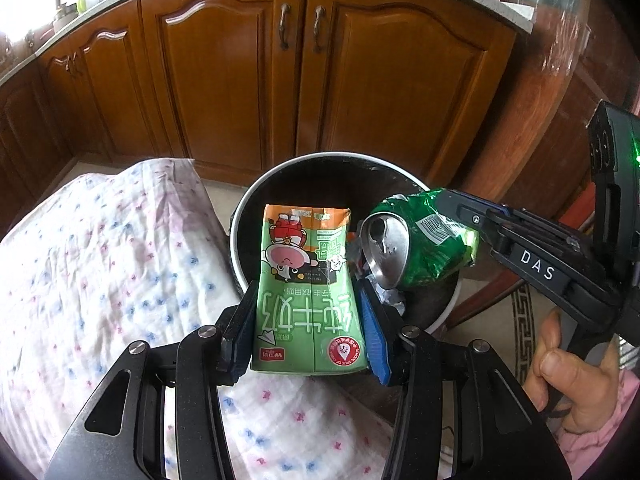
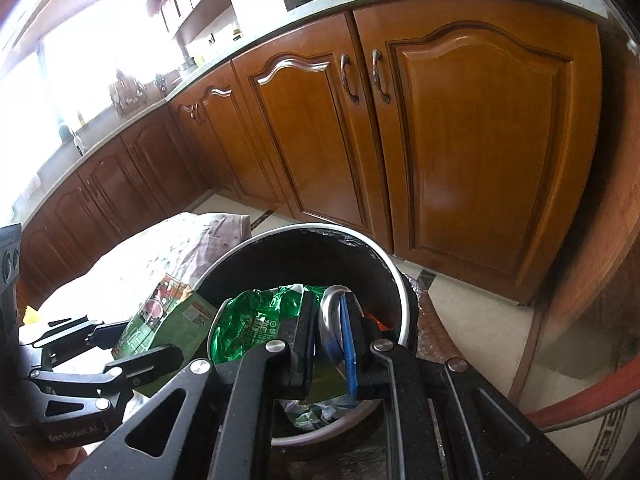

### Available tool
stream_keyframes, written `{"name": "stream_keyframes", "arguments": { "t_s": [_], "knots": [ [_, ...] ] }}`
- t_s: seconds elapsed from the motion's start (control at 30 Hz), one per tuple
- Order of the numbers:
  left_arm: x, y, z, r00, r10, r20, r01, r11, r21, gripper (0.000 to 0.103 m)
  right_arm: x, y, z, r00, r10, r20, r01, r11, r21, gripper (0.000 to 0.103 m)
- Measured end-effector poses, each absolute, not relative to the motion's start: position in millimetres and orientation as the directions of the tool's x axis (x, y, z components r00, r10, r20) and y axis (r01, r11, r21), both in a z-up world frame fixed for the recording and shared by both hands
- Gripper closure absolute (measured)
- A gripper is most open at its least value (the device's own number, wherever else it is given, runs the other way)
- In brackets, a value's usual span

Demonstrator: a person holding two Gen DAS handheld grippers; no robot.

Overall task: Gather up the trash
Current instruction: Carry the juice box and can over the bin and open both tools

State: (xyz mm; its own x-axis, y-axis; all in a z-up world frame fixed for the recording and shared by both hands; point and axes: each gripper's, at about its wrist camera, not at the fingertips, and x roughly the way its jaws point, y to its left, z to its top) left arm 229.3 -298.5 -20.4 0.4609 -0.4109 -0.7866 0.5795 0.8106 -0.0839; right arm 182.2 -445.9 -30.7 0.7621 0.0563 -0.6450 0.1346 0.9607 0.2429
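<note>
My left gripper (image 1: 308, 300) is shut on a green milk carton (image 1: 306, 276) and holds it over the near rim of a round black trash bin (image 1: 256, 188) with a white rim. My right gripper (image 2: 328, 312) is shut on a crushed green can (image 2: 256, 320) and holds it above the bin's opening (image 2: 396, 280). The can (image 1: 412, 240) and the right gripper (image 1: 480, 216) also show in the left wrist view, right of the carton. The carton (image 2: 168, 312) and the left gripper (image 2: 132, 344) show at the left in the right wrist view. Crumpled trash (image 2: 316, 412) lies inside the bin.
A table with a white floral cloth (image 1: 100, 280) stands left of the bin. Brown wooden cabinets (image 1: 280, 80) under a pale counter stand behind it. A dark wooden table edge (image 2: 580, 400) is at the right. The floor (image 2: 480, 312) is tiled.
</note>
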Motion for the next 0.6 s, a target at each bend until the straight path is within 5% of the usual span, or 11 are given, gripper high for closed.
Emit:
{"name": "stream_keyframes", "arguments": {
  "t_s": [0.6],
  "knots": [
    [233, -315, -28, 0.433, -0.391, -0.812, 0.577, 0.813, -0.084, 0.057, 202, -452, -37, 0.729, 0.081, -0.679, 0.126, 0.960, 0.250, 0.086]
  ]
}}
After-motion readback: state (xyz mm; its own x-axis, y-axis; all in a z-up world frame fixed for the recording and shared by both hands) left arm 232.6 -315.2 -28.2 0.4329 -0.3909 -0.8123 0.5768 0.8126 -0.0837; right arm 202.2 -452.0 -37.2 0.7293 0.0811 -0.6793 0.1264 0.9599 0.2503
